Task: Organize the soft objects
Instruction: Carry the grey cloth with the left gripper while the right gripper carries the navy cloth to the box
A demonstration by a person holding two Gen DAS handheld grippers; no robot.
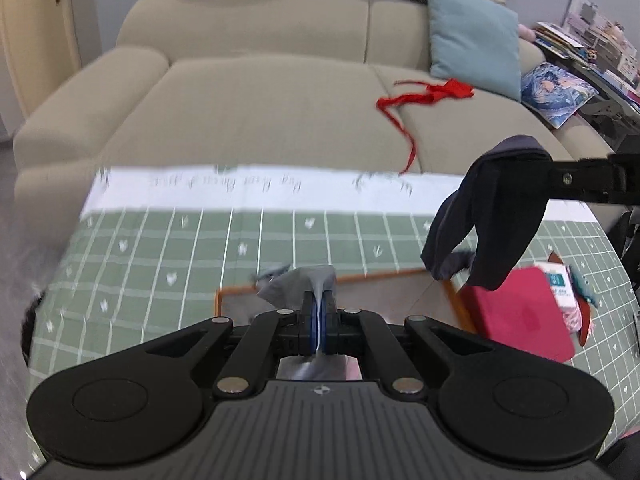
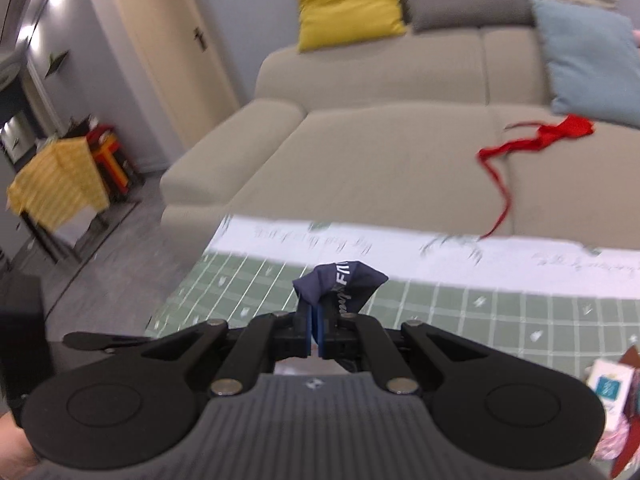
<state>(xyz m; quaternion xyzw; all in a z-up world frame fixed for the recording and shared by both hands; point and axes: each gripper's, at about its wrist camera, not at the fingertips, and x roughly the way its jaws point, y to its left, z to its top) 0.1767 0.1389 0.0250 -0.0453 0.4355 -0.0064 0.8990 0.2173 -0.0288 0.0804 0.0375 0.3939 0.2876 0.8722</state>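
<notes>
Two grippers each pinch cloth above the desk [image 1: 160, 248]: left gripper [image 1: 319, 308] a grey sock [image 1: 296, 284], right gripper [image 2: 316, 320] a navy garment [image 2: 344, 280] (lettered), near a red pouch [image 1: 524, 316] and orange-rimmed tray [image 1: 360, 278].

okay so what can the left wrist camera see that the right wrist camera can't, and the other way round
Only the left wrist view shows the orange-framed tray, the red pouch, the grey cloth in the left gripper, and the dark garment hanging in full. Only the right wrist view shows the yellow-draped side table and the door. Both show the sofa, the red ribbon and the dark garment clamped in the right gripper.
</notes>
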